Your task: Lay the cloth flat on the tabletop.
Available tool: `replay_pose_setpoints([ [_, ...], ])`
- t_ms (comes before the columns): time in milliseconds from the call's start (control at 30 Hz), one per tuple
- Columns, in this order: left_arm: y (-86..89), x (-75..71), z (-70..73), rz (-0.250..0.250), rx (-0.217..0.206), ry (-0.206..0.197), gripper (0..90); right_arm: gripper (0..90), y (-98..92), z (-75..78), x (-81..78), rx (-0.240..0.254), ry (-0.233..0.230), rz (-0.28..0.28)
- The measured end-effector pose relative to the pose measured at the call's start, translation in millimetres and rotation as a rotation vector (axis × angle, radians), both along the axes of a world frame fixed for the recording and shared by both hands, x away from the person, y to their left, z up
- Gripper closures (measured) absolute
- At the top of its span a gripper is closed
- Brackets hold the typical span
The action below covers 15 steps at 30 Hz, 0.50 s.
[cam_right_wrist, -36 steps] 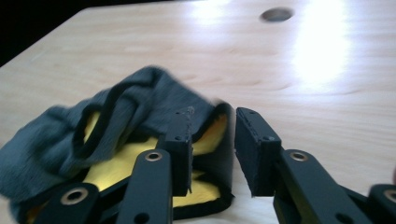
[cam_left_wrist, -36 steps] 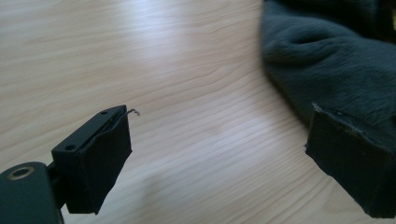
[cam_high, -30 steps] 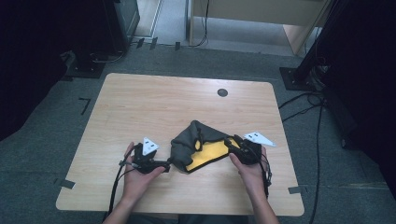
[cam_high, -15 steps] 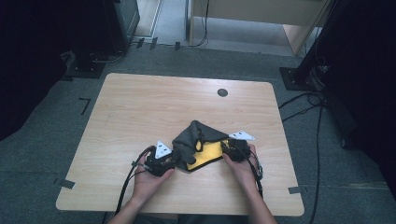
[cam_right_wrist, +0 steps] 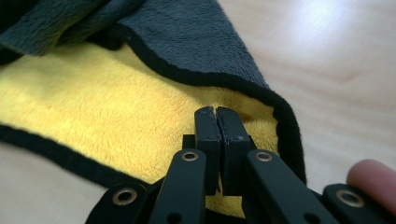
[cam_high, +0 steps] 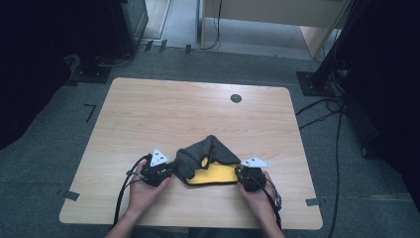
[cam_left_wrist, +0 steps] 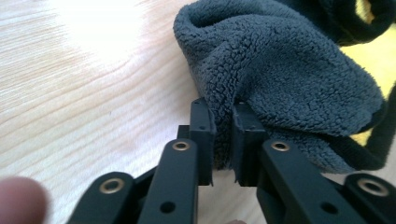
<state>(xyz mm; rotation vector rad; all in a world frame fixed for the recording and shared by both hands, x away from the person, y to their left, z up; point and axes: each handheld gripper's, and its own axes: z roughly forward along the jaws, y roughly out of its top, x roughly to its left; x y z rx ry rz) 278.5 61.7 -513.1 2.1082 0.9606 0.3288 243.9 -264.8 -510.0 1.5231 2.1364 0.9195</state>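
2 hand-held grippers work a crumpled grey-and-yellow cloth (cam_high: 208,163) near the tabletop's (cam_high: 198,114) front edge: the left gripper (cam_left_wrist: 223,140) is clamped on a grey fold at the cloth's left end, while the right gripper (cam_right_wrist: 215,135) has its jaws pressed together over the yellow side near the black-hemmed corner. Beyond lie a round grommet (cam_high: 236,98), grey carpet and floor cables (cam_high: 327,106).

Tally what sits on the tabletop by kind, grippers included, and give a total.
Cloths, grey and yellow: 1
Handheld grippers, left gripper and right gripper: 2
Round black grommets in the table: 1
Total: 4
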Motion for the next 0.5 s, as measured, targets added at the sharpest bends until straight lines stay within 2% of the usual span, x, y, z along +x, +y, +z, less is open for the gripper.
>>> replay_pose_setpoints([
  [67, 0.7, -1.8, -0.6, -0.003, -0.005, -0.005, 67.1, 86.5, -0.2, 0.5, -3.9, -0.001, 0.004, 0.008],
  [100, 2.4, -2.4, -1.9, 0.008, -0.018, -0.004, 61.5, 78.4, -1.0, 5.0, -9.1, 0.028, -0.031, 0.008],
  [133, 3.4, -1.8, -2.3, 0.015, -0.035, 0.004, 59.8, 73.5, -0.2, 9.7, -9.7, 0.051, -0.080, 0.014],
  [200, 5.3, 0.1, -2.7, 0.030, -0.061, 0.011, 56.8, 64.9, 5.1, 21.5, -6.7, 0.111, -0.151, 0.040],
  [267, 6.6, 1.0, -3.1, 0.042, -0.072, 0.014, 57.1, 56.8, 16.7, 31.3, -1.7, 0.139, -0.201, 0.107],
  [300, 6.6, 0.6, -3.2, 0.044, -0.074, 0.011, 57.7, 51.1, 23.6, 34.1, 2.0, 0.157, -0.196, 0.155],
  [367, 5.7, -0.8, -3.2, 0.042, -0.066, 0.001, 59.7, 42.1, 38.1, 35.8, 9.8, 0.210, -0.151, 0.241],
  [400, 5.7, -0.8, -3.2, 0.042, -0.066, 0.001, 60.4, 39.4, 45.8, 35.2, 13.0, 0.221, -0.135, 0.262],
  [433, 5.2, -1.5, -3.1, 0.040, -0.061, -0.004, 60.9, 39.6, 53.3, 33.5, 16.1, 0.212, -0.131, 0.285],
  [467, 5.1, -1.8, -3.1, 0.042, -0.060, -0.003, 60.9, 42.5, 60.6, 30.7, 18.7, 0.176, -0.130, 0.293],
  [500, 5.4, -1.5, -3.2, 0.042, -0.061, -0.003, 60.9, 42.5, 60.6, 30.7, 18.7, 0.176, -0.130, 0.293],
])
